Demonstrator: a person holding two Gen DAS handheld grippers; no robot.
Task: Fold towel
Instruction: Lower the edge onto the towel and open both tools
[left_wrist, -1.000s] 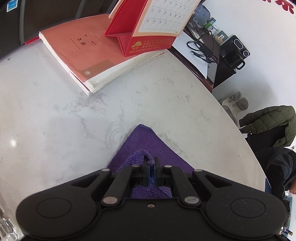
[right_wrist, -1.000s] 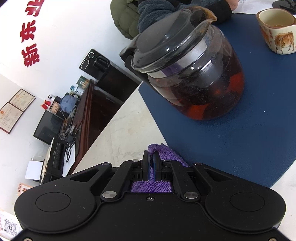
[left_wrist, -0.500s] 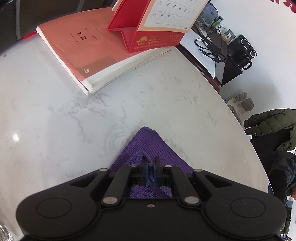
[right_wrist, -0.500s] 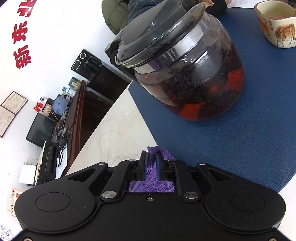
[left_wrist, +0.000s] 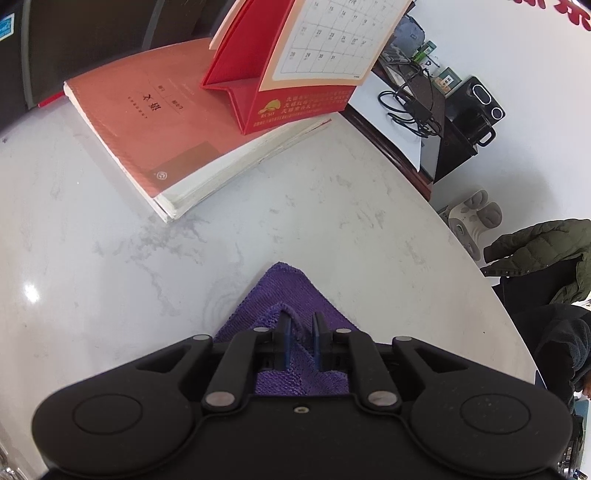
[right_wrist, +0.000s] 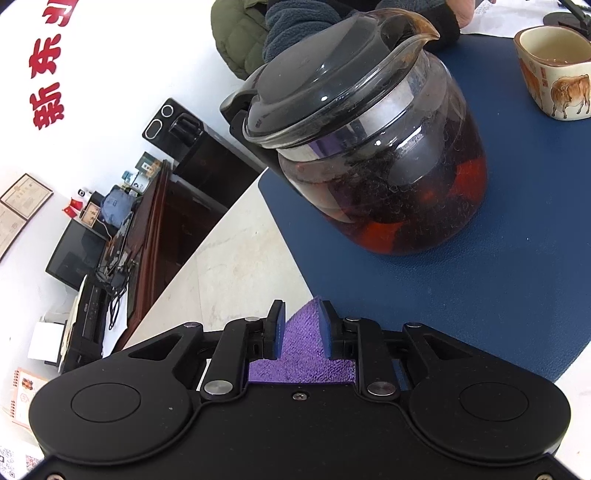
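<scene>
A purple towel (left_wrist: 286, 295) lies folded on the white marble table (left_wrist: 110, 258), one corner pointing away from me. My left gripper (left_wrist: 301, 325) is open just above it, jaws parted over a raised fold of the cloth. In the right wrist view another corner of the towel (right_wrist: 306, 343) lies between the parted jaws of my right gripper (right_wrist: 301, 314), which is open. That corner rests at the edge of a blue mat (right_wrist: 498, 295).
A red-covered book (left_wrist: 166, 136) with a red desk calendar (left_wrist: 295, 74) on it lies at the far left. A glass teapot of dark tea (right_wrist: 369, 147) and a cup (right_wrist: 554, 74) stand on the blue mat. The table's rim (left_wrist: 461, 240) curves right; a seated person (left_wrist: 554, 314) is beyond.
Both grippers have opened and let go of the towel corners. The left gripper has shifted slightly towards the book; the fold now lies on the towel.
</scene>
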